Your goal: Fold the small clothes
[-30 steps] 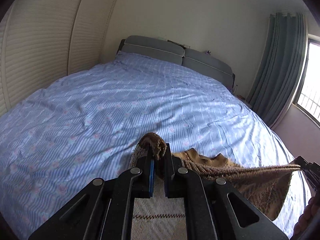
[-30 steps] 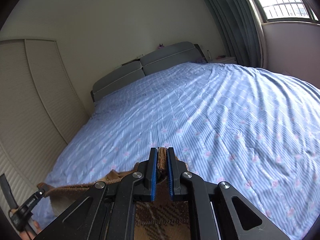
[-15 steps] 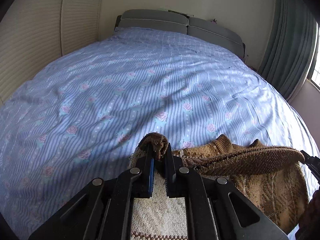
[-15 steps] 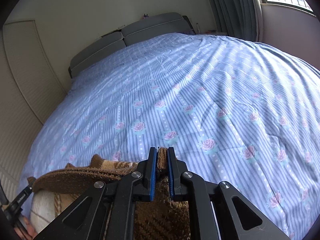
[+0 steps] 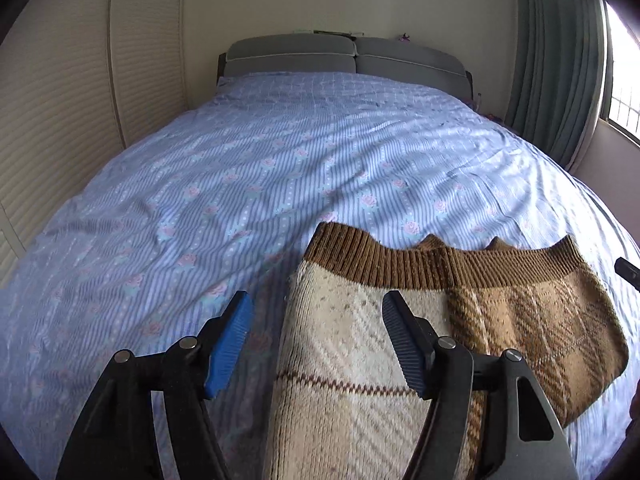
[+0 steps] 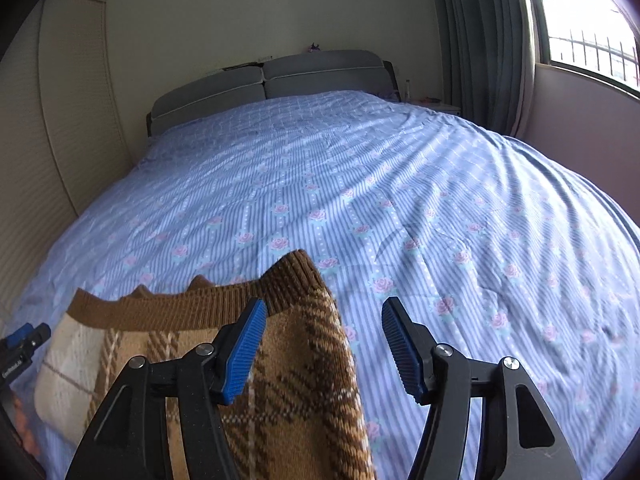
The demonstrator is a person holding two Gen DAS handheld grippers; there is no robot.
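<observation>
A small knitted garment (image 5: 360,344), cream and brown plaid with a ribbed brown band, lies flat on the bed near its front edge. My left gripper (image 5: 318,312) hovers over the garment's left corner, its jaws opening, and the blue pads do not press on the knit. In the right wrist view the same garment (image 6: 296,352) lies under my right gripper (image 6: 323,316), whose jaws are also opening above the right corner, with the pads clear of the fabric. The tip of the left gripper (image 6: 24,340) shows at the far left there.
The bed (image 5: 280,168) wears a blue striped cover with pink roses. A grey padded headboard (image 5: 344,56) stands at the far end. Cream wardrobe doors (image 5: 60,100) line the left side. Grey-green curtains (image 6: 480,40) and a window (image 6: 592,48) are on the right.
Both grippers were shut on the garment's upper corners and held it up. They sank toward the bed, laid it flat, and both have let go with jaws spread apart.
</observation>
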